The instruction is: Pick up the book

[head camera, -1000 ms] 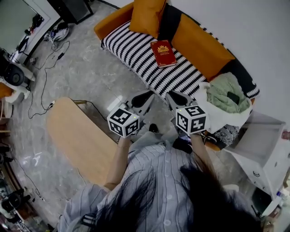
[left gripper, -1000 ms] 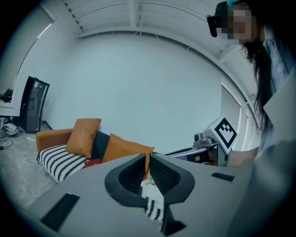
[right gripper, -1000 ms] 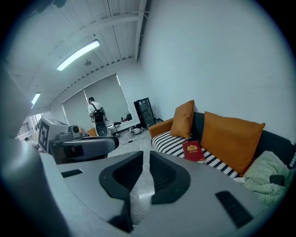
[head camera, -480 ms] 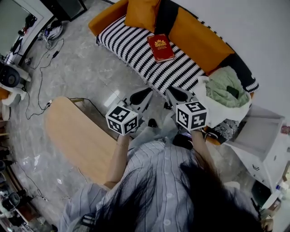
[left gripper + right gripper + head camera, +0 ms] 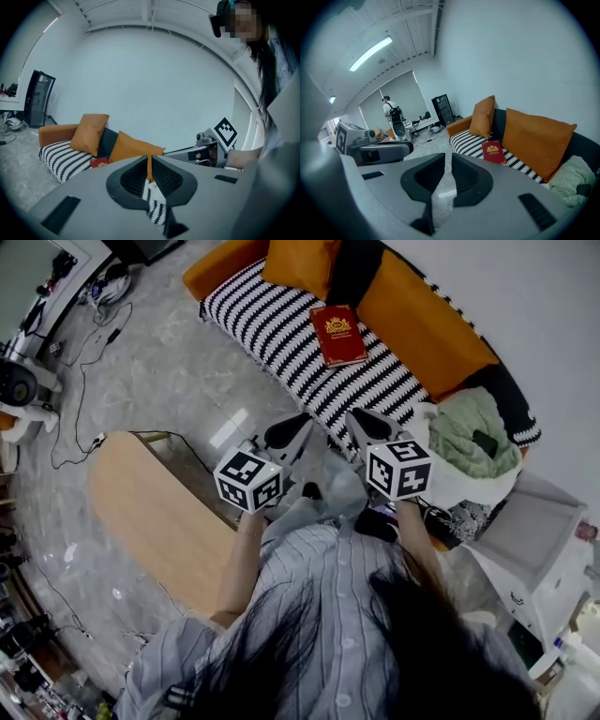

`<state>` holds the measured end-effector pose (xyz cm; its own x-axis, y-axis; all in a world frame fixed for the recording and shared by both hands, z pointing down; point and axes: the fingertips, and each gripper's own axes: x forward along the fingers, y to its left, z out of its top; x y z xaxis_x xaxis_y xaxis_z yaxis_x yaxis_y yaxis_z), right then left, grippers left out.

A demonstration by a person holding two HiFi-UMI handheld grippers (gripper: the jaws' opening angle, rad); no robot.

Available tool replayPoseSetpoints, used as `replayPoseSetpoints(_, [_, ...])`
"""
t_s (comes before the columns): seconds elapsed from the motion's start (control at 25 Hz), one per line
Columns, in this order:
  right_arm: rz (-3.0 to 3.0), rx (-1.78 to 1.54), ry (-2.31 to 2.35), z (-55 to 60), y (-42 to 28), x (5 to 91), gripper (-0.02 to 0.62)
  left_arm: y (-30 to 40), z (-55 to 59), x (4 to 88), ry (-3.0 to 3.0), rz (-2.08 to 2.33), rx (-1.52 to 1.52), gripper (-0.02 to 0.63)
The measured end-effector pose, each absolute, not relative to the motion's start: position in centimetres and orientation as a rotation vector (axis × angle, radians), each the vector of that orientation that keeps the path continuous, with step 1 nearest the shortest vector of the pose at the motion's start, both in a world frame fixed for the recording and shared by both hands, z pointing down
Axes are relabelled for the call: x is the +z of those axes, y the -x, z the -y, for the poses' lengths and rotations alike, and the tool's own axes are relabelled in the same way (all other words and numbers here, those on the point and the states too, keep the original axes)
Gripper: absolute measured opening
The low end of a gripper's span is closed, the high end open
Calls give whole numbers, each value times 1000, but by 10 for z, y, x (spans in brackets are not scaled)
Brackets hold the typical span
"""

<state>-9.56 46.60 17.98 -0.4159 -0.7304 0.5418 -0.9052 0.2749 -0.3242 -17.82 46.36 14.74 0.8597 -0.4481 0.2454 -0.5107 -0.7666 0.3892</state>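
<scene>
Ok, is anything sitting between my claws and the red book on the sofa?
Nothing visible does. The red book lies alone on the striped seat, and only open floor and the seat's edge separate it from the left claw and right claw. Both are shut and empty.

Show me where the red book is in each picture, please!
Head view: the red book lies top middle, flat on the striped sofa seat.
Left gripper view: only a small red bit shows, left of the middle, below the cushions.
Right gripper view: right of the middle, flat on the stripes.
Shared landmark: the orange cushion close behind the book.
</scene>
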Motion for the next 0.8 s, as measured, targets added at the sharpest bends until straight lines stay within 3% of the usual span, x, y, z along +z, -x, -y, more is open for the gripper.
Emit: replayPoseSetpoints(0.8, [2242,949,-1394,-313,-6,212,54,75,-322,174,-2489,753,307,15])
